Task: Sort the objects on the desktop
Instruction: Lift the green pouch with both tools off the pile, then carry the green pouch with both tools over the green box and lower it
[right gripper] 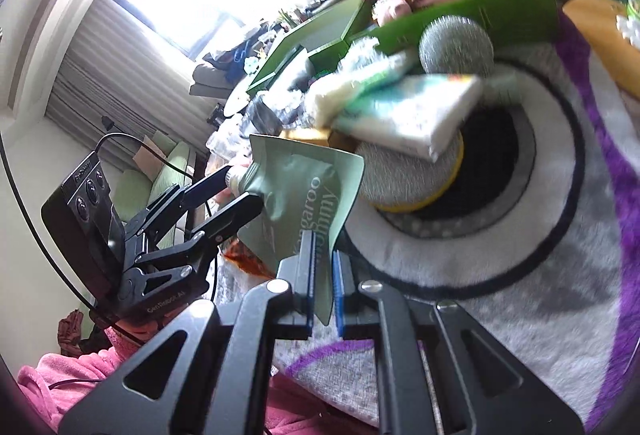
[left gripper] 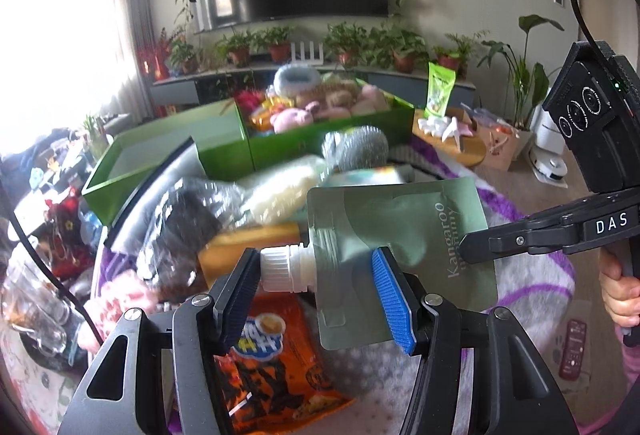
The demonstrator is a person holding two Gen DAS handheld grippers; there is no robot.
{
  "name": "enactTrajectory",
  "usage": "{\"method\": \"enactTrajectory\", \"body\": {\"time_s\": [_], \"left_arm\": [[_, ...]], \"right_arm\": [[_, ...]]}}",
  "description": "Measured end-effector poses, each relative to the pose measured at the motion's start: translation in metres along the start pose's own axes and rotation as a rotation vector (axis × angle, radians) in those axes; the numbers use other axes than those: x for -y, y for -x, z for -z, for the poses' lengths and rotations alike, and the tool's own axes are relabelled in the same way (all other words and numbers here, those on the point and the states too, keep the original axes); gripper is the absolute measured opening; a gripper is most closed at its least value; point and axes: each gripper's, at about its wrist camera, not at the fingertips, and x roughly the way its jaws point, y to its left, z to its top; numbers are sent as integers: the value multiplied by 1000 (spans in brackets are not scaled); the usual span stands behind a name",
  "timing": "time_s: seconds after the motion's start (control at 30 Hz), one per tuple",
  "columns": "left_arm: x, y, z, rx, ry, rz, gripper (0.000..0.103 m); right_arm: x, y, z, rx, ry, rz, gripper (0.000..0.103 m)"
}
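Note:
A grey-green spouted pouch (left gripper: pixel 404 235) marked "Kangaroo mommy" hangs in the air between both grippers. My left gripper (left gripper: pixel 316 295) has its jaws spread around the white cap (left gripper: pixel 284 267) and the pouch corner; whether the pads press on it is unclear. My right gripper (right gripper: pixel 323 287) is shut on the pouch's edge (right gripper: pixel 304 203), and it also shows in the left wrist view (left gripper: pixel 472 247). The left gripper also shows in the right wrist view (right gripper: pixel 240 191) at the cap end.
Below lie an orange snack bag (left gripper: pixel 276 367), a dark bag (left gripper: pixel 180 235), a white packet (right gripper: pixel 408 115) and a steel scourer (right gripper: pixel 456 47) on a purple-grey rug (right gripper: pixel 520 275). A green box (left gripper: pixel 224 147) with plush toys stands behind.

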Motion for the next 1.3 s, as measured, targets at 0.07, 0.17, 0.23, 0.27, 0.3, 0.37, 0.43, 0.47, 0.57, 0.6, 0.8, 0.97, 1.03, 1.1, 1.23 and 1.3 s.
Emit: {"method": "enactTrajectory", "body": {"time_s": [0.07, 0.17, 0.23, 0.27, 0.3, 0.37, 0.43, 0.47, 0.57, 0.6, 0.8, 0.97, 1.03, 1.1, 1.23, 1.3], "left_arm": [[0, 0, -6, 15, -4, 3, 58], [-1, -1, -16, 22, 8, 10, 58], [-2, -3, -21, 25, 14, 12, 58], [-1, -3, -24, 31, 13, 10, 58], [-1, -3, -27, 38, 11, 7, 58], [1, -3, -32, 48, 7, -1, 58], [1, -3, -33, 55, 7, -3, 58], [1, -4, -35, 56, 6, -4, 58], [2, -6, -38, 59, 1, -6, 58], [1, -5, -38, 59, 3, -6, 58], [1, -9, -45, 57, 5, -10, 58], [-1, -16, -57, 57, 5, -15, 58], [-1, -19, -64, 63, -2, -22, 58], [-2, -21, -71, 73, -9, -32, 58], [-5, -28, -85, 84, -17, -47, 58], [-7, -31, -91, 87, -20, -53, 58]], "right_arm": [[-6, -6, -9, 7, 14, 5, 10], [-16, -6, -16, 23, 33, 14, 10], [-15, 4, -22, 35, 46, 24, 10], [-16, 5, -25, 40, 52, 28, 10], [-17, 5, -28, 45, 64, 36, 10], [-20, 9, -32, 54, 79, 47, 11], [-20, 11, -36, 64, 82, 49, 11], [-19, 12, -37, 66, 82, 49, 11], [-17, 19, -39, 75, 87, 52, 11], [-17, 19, -41, 77, 91, 56, 11], [-14, 23, -47, 87, 94, 70, 11], [-11, 23, -57, 94, 99, 79, 11], [-11, 23, -63, 102, 107, 81, 11], [-10, 23, -71, 109, 115, 77, 12], [-6, 22, -89, 120, 120, 66, 12], [-5, 21, -97, 124, 123, 67, 12]]}}
